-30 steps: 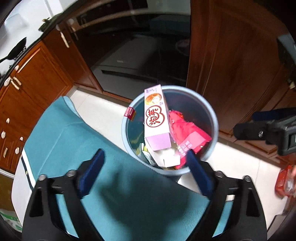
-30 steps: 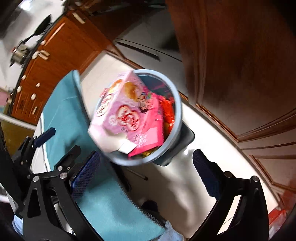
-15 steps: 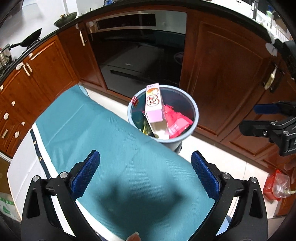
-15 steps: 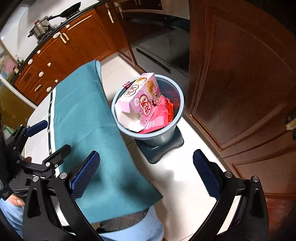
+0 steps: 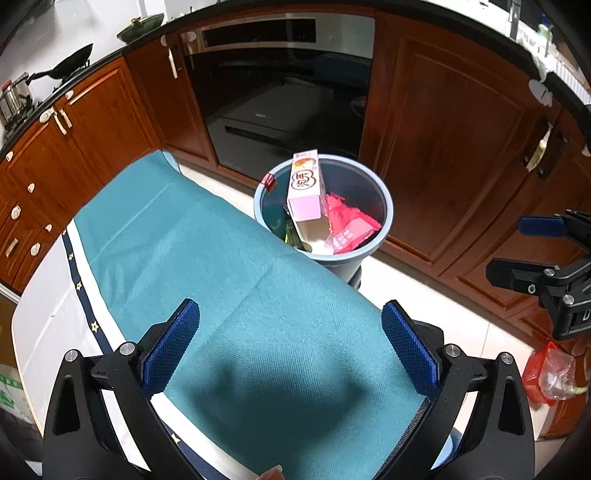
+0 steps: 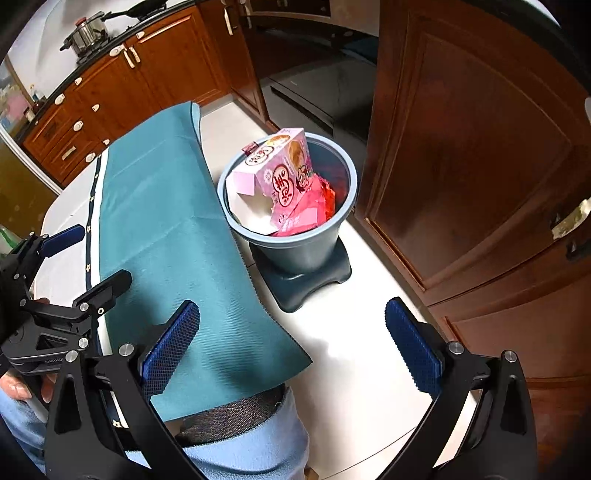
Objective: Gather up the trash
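A blue-grey trash bin stands on the floor beside the table. A pink snack box leans in it, with red wrappers beside it. My left gripper is open and empty above the teal tablecloth. My right gripper is open and empty above the table's corner and the floor, short of the bin. The right gripper also shows at the right edge of the left wrist view, and the left gripper at the left of the right wrist view.
Brown wooden cabinets and an oven stand behind the bin. A pot and a pan sit on the counter. A red bag lies on the floor at right. The teal tablecloth hangs over the table edge.
Both grippers have pulled back and up from the bin, which looks smaller now. The pink box has settled leaning in the bin. Both grippers stay open.
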Available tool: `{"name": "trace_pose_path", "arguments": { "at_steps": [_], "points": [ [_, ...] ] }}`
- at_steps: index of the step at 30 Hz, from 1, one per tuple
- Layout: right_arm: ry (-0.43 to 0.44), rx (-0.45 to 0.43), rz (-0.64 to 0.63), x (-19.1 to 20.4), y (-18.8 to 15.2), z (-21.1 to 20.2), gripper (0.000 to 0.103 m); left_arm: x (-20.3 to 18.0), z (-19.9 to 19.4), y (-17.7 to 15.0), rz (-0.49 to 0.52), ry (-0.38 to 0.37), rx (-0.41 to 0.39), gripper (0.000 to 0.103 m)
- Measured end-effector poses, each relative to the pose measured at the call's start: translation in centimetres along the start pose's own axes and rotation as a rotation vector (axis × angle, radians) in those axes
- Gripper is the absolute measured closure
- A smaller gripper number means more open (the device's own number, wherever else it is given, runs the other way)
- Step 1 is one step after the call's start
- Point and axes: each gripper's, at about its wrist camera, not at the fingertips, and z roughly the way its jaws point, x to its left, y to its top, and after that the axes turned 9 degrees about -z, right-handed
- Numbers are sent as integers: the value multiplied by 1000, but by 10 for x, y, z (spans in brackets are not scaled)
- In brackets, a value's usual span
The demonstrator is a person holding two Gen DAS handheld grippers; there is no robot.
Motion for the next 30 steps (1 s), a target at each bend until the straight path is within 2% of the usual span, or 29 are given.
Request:
{"name": "trace_pose_path", "arguments": {
  "at_steps": [18, 30],
  "points": [
    [23, 64, -6, -1, 0, 42, 6, -3, 40, -4, -8, 11, 82, 4],
    [-68, 27, -30, 8, -3, 44, 6, 3, 45, -7, -39, 0, 93, 4]
  ]
}}
